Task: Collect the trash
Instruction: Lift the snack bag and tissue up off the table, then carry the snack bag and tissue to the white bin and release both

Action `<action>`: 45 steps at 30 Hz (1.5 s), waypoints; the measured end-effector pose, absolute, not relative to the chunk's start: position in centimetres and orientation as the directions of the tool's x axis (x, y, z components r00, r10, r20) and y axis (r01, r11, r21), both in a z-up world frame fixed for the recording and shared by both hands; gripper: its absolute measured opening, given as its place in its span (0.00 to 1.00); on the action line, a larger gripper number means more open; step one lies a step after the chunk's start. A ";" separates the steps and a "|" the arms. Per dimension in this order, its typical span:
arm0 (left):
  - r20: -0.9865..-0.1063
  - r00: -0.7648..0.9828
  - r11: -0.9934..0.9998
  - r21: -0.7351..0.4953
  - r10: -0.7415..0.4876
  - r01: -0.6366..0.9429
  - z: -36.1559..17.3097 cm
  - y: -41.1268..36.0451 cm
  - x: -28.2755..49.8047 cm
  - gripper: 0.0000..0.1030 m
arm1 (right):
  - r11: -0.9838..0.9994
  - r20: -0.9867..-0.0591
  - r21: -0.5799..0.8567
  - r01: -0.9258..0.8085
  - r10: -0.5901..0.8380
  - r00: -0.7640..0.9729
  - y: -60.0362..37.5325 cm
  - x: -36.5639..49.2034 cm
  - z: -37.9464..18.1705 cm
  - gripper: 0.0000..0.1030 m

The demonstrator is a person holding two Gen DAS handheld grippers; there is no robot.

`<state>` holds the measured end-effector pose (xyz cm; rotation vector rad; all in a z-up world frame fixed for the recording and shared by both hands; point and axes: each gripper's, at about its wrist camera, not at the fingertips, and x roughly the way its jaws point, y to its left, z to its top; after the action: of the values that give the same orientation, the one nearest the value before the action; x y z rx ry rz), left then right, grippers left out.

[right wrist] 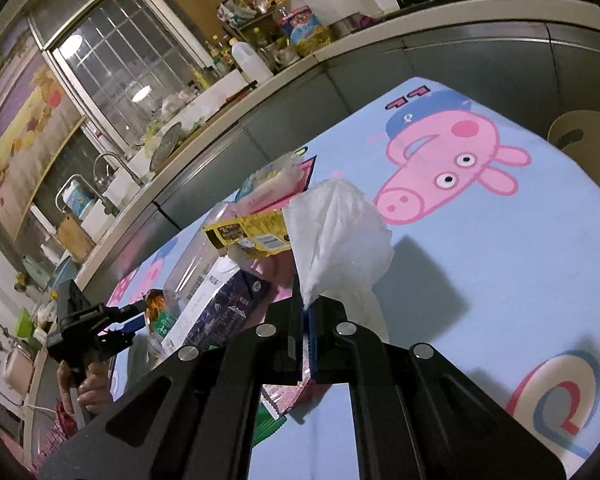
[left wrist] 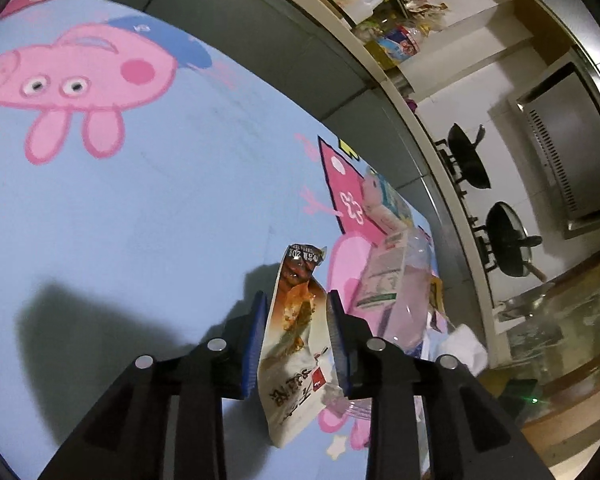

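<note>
A torn snack wrapper (left wrist: pixel 296 332) with a food picture stands between the blue pads of my left gripper (left wrist: pixel 297 300); the jaws are apart and the pads do not press on it. The right wrist view shows that gripper (right wrist: pixel 134 318) at the far left, with the wrapper's orange tip (right wrist: pixel 156 300) at its fingers. My right gripper (right wrist: pixel 306 306) is shut on a crumpled white tissue (right wrist: pixel 340 236), held above the blue cartoon-pig tablecloth (right wrist: pixel 480 280). Beside it lies a trash pile: a yellow packet (right wrist: pixel 248 234), a clear plastic tub (right wrist: pixel 196 264) and a dark carton (right wrist: pixel 224 304).
The trash pile (left wrist: pixel 388 268) lies right of the left gripper near the table's edge. A kitchen counter (right wrist: pixel 300 64) with bottles runs behind the table. Pans (left wrist: pixel 508 236) sit on a stove. A person's hand (right wrist: pixel 90 384) holds the left gripper. A round wooden seat (right wrist: pixel 580 136) is at far right.
</note>
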<state>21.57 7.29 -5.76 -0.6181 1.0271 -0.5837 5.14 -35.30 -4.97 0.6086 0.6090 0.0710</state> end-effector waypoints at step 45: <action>-0.618 0.020 0.395 -0.477 -0.786 0.785 4.2 -43.6 12.8 0.06 | 0.636 -0.371 0.676 0.371 -0.141 0.918 -61.5 -6.3 -5.4 0.02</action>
<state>12.77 -43.57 4.18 -0.0013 0.9596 -1.2183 -6.29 -61.47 -5.45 0.8333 0.2970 -0.2978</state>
